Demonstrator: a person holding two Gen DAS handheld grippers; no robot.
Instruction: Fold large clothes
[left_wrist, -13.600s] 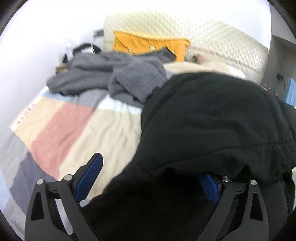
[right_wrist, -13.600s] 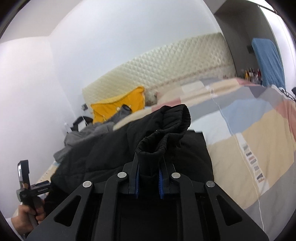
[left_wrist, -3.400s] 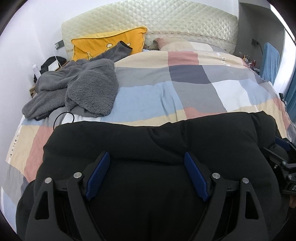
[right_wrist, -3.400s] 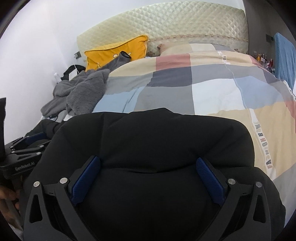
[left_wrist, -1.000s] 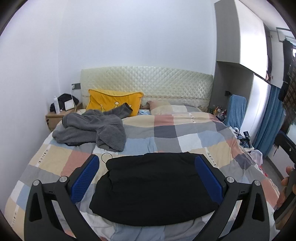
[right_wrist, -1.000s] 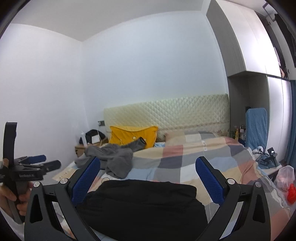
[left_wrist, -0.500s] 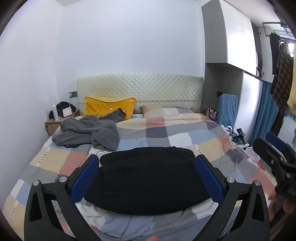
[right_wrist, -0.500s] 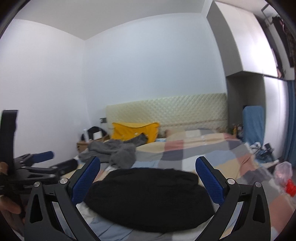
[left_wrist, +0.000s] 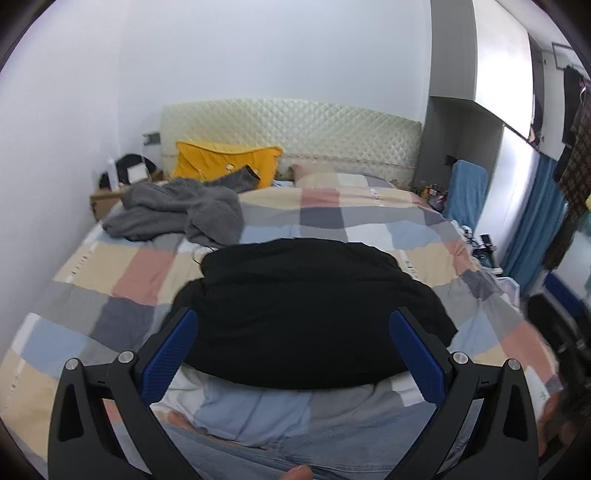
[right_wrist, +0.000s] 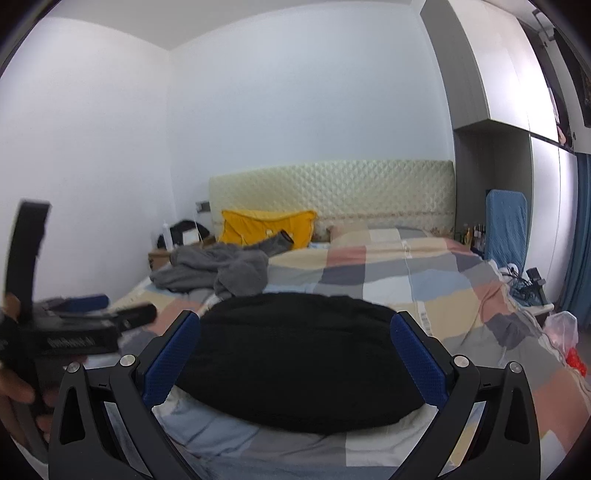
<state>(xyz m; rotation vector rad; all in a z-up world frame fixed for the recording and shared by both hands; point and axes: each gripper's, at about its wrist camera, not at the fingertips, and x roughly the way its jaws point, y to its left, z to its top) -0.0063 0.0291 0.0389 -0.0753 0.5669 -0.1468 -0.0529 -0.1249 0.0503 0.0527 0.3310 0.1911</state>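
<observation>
The black garment (left_wrist: 306, 310) lies folded into a thick bundle near the foot of the bed (left_wrist: 110, 280), at 12 o'clock from both tools, its long axis running 9 to 3 across the checked cover. The left tool (left_wrist: 291, 354) is released, fingers wide apart and holding nothing; the right tool (right_wrist: 295, 358) is likewise spread and empty. Both hang above and short of the bundle, roughly equally near. A crumpled grey garment (left_wrist: 177, 212) waits at 10 o'clock beside the yellow pillow (left_wrist: 225, 162), so the left tool looks better placed to fetch it
</observation>
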